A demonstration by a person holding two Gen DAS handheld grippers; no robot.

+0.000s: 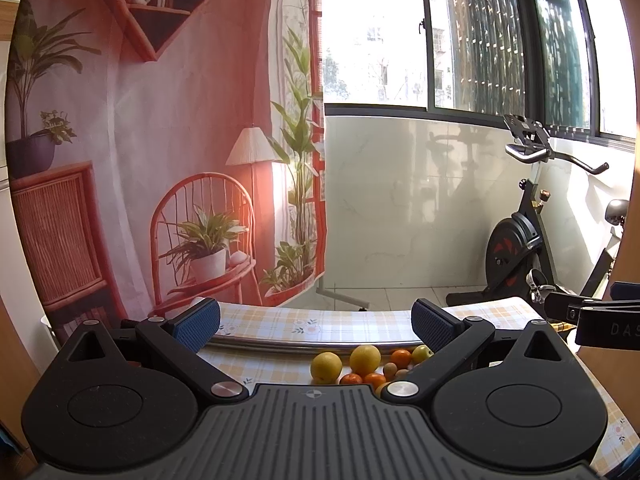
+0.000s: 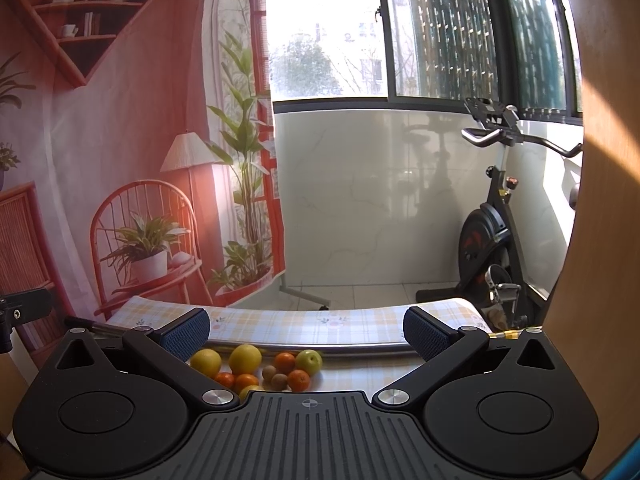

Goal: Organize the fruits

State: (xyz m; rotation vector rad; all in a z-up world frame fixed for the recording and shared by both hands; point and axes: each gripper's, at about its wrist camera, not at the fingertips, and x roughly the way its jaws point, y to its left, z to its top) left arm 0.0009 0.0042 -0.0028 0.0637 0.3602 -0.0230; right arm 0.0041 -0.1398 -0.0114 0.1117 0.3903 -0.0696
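A pile of fruit lies on the checked tablecloth (image 2: 304, 326), just in front of a curved steel rim (image 2: 360, 347). It holds two large yellow citrus (image 2: 245, 358) (image 1: 365, 359), several small oranges (image 2: 285, 361) (image 1: 401, 358), a green apple (image 2: 309, 361) (image 1: 422, 354) and brown kiwis (image 2: 279, 381) (image 1: 390, 370). My left gripper (image 1: 316, 326) hovers open above and behind the pile, with the fruit low between its fingers, towards the right one. My right gripper (image 2: 306, 335) is also open and holds nothing, with the fruit towards its left finger.
The steel rim (image 1: 280, 344) spans the table behind the fruit; what it belongs to is hidden. Beyond the table's far edge stand a printed room backdrop (image 1: 160, 160), a white wall under windows, and an exercise bike (image 1: 520, 240) at the right. The right gripper's body (image 1: 592, 320) shows at the left view's edge.
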